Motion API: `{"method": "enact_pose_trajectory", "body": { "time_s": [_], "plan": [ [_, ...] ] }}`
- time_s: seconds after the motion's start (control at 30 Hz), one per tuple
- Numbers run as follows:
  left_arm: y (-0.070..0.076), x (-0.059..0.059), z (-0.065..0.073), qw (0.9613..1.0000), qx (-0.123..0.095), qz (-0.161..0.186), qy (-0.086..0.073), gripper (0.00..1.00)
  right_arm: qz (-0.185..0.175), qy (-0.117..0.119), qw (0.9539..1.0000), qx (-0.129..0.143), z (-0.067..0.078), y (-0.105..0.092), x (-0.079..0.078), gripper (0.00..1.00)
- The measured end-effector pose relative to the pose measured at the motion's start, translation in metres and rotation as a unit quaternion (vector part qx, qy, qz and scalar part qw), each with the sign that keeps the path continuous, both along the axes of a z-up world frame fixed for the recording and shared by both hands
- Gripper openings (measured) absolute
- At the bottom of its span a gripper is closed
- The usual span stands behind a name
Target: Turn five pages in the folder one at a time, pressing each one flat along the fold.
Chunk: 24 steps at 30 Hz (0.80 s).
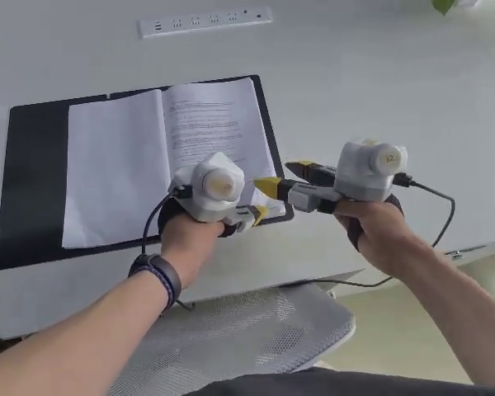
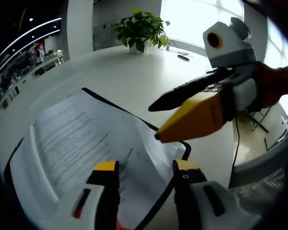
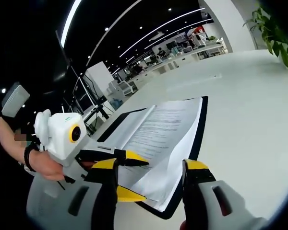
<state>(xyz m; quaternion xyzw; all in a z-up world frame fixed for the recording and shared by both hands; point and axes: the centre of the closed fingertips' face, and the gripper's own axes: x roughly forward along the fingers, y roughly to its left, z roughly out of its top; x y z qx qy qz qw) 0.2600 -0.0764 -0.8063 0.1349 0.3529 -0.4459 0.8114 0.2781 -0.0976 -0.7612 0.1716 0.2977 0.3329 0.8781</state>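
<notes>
Nearest me is the mesh chair back (image 1: 247, 326), tucked under the front edge of the worktop (image 1: 379, 91); above it the left hand (image 1: 186, 235), a dark wristband (image 1: 155, 272) on that wrist, holds the left gripper (image 1: 256, 214) at the near right corner of the folder (image 1: 33, 165); in the left gripper view its jaws stand spread, with the bottom corner of the printed page (image 1: 219, 124) lying between and below them; I cannot tell whether they touch the paper. The right gripper (image 1: 282, 177) hovers just beside it, off the folder's right edge, jaws also apart and pinching nothing, its cable (image 1: 433, 202) trailing to the right. The black folder lies open and flat toward the worktop's left side; a blank page (image 1: 115, 165) is on its left half, the printed page on its right. A white power strip (image 1: 205, 21) lies by the far edge.
</notes>
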Motion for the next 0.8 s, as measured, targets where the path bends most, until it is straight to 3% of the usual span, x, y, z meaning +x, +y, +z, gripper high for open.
{"method": "enact_pose_trajectory", "body": {
  "time_s": [0.33, 0.8],
  "plan": [
    [-0.001, 0.000, 0.001, 1.0000, -0.005, 0.004, 0.000, 0.44, -0.011, 0.033, 0.9988, 0.033, -0.017, 0.004, 0.011, 0.44],
    [-0.002, 0.000, 0.002, 1.0000, -0.005, 0.004, 0.003, 0.44, -0.046, 0.056, 0.9947, 0.073, -0.009, 0.013, 0.015, 0.18]
  ]
}}
